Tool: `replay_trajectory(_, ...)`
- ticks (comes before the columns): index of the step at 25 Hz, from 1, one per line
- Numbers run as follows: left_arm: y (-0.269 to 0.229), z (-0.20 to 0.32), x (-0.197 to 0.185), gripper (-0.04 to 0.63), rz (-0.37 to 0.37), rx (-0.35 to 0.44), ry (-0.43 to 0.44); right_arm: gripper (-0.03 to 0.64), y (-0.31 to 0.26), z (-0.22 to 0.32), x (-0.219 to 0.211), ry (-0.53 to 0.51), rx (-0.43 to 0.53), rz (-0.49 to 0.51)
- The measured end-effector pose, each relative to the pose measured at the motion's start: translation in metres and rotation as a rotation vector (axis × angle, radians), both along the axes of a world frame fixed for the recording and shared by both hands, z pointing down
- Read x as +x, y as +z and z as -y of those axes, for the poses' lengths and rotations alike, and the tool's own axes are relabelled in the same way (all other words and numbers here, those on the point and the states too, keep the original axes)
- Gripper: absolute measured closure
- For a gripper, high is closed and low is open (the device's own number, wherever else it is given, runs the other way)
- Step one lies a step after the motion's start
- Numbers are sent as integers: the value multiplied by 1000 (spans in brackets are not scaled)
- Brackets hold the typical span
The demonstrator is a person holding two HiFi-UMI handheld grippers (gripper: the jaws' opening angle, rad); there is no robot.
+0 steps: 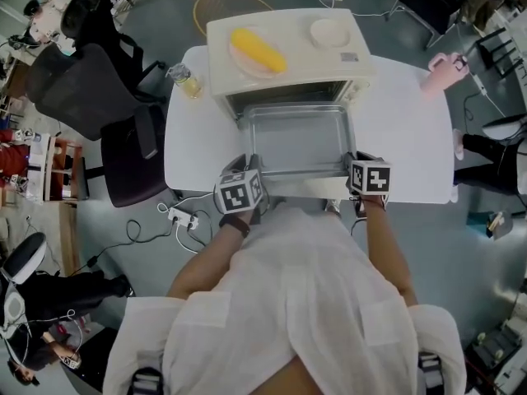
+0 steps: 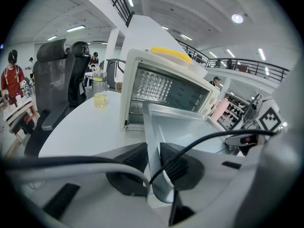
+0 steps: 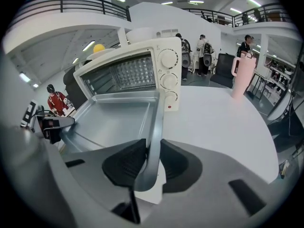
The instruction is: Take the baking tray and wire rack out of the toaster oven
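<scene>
No words, brands or numbers are showing clearly enough to read; a small grey label (image 1: 350,57) is sitting at the far right of the top of the toaster oven (image 1: 296,35), its print too small to make out; the marks around the dials (image 3: 167,80) on its front are blurring into specks; the cube (image 1: 241,192) on the left gripper (image 2: 152,163) and the cube (image 1: 370,176) on the right gripper (image 3: 151,160) are carrying only black-and-white square patterns, not letters.

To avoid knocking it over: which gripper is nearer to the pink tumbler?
Right. The right gripper clamps the baking tray's right rim, on the pink tumbler's side; the left gripper clamps the opposite rim, farther away.
</scene>
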State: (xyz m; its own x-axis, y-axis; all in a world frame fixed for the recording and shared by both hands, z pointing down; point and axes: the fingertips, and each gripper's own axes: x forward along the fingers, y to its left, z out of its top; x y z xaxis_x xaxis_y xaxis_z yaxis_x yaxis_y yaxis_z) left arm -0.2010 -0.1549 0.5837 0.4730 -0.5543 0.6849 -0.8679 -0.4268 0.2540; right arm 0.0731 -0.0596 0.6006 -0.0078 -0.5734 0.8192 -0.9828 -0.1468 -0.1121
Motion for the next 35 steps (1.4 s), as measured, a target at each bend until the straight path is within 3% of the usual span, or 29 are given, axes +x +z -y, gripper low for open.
replay_trajectory(15,8,-31,91,515,59,19,251,520,12,-82,65,201,6,15)
replay_trajectory(24,0,-67,161,515,35,37,314,520,12,-131,125,267,27,34)
replay_trajectory(35,9,-130,270,515,38,-8,368,522,11,-206,227,315,0,19)
